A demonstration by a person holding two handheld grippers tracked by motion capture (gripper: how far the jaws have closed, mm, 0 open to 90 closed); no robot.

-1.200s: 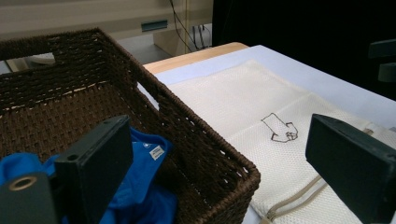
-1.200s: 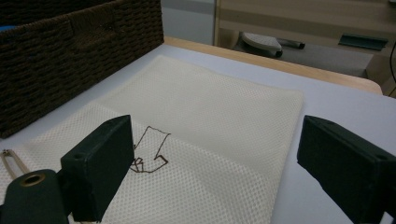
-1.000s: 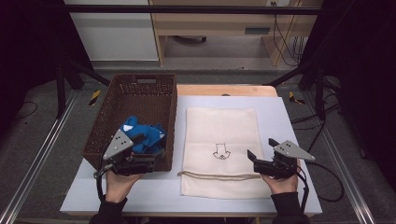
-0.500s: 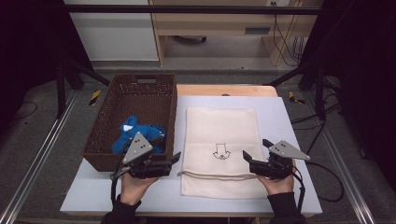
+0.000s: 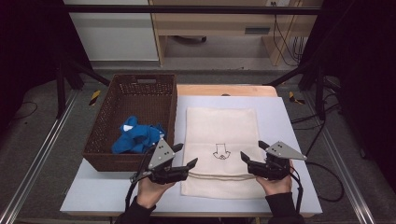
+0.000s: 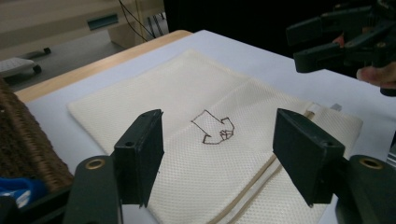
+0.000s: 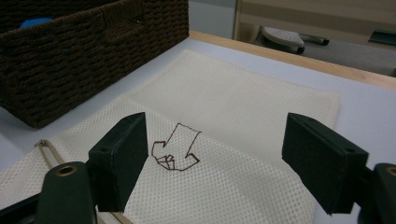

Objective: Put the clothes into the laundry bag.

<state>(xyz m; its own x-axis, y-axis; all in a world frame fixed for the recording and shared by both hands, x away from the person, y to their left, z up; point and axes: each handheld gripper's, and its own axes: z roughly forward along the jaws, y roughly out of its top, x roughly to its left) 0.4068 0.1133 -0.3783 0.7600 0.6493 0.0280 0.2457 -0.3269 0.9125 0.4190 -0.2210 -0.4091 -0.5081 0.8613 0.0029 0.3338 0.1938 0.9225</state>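
Note:
A cream mesh bag (image 5: 219, 135) with a brown outline mark (image 5: 220, 152) lies flat on the white table, its drawstring (image 5: 219, 176) near the front edge. My left gripper (image 5: 186, 155) hovers at the bag's near left corner, open. Its jaws have just been closing, and in the left gripper view (image 6: 219, 149) only the bag's cloth lies below them. My right gripper (image 5: 252, 149) is at the bag's near right side, open. Its jaws have closed a little with nothing pinched, and in the right gripper view (image 7: 215, 158) they frame the mark (image 7: 177, 149).
A brown wicker basket (image 5: 140, 77) stands left of the bag, with a blue cloth (image 5: 137, 137) in its near end. Bare white table (image 5: 280, 116) runs along the bag's right side. A wooden strip borders the far edge.
My left gripper has moved right, from the basket's near edge to the bag's left corner, and its jaws stand narrower. The right gripper has barely shifted.

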